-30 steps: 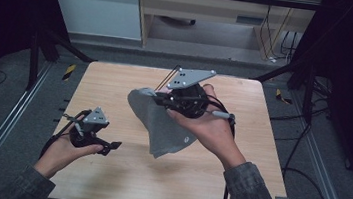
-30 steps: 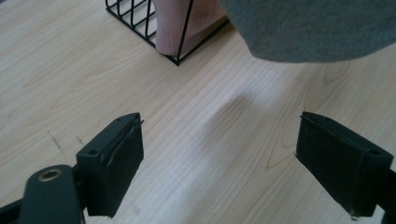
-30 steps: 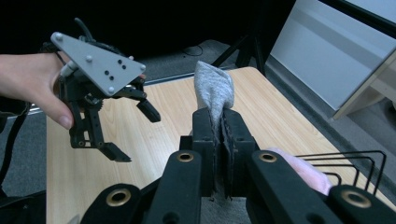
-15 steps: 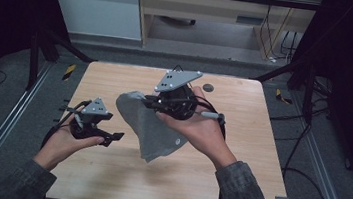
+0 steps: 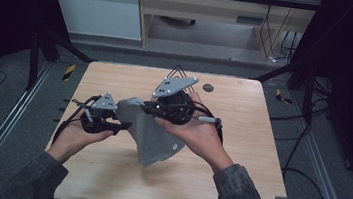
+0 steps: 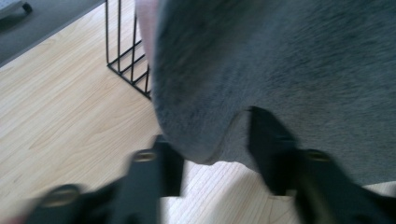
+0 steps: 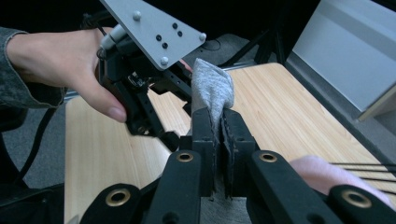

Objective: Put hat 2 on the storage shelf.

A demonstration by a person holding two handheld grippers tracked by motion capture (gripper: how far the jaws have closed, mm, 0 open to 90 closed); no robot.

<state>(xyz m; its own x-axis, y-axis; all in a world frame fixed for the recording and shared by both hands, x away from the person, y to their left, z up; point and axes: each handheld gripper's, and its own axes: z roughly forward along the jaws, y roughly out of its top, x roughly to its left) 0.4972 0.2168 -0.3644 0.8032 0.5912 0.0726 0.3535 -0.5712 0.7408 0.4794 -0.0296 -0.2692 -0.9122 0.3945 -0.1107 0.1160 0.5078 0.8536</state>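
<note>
Between the right gripper's (image 7: 218, 140) pressed-together jaws a fold of the grey cloth (image 5: 153, 134) is being pinched, its bunched tip standing up just past the fingertips in the right gripper view, while the rest is being held hanging down toward the table (image 5: 235, 186) in the high view. At the left gripper (image 6: 215, 158), the jaws are being held apart, with the cloth's rounded lower edge lying right at the gap between them, one finger (image 6: 268, 149) already up against the fabric; no grip is being taken yet. Compared with a second ago, the left gripper has been brought in from the near left part of the table until it is now just beside the cloth's left edge, and the cloth has been carried slightly leftward to meet it. This is being read as the start of a two-handed hold: a second pinch is probably being prepared so that the cloth can be spread or folded. Beyond the cloth, a black wire rack (image 6: 128, 56) is being seen standing on the pale wood. Farther out, a small dark disc (image 5: 208, 88) is lying near the table's far edge, and the table is being flanked by metal rails, a grey floor and trailing cables, with a cabinet at the back.
</note>
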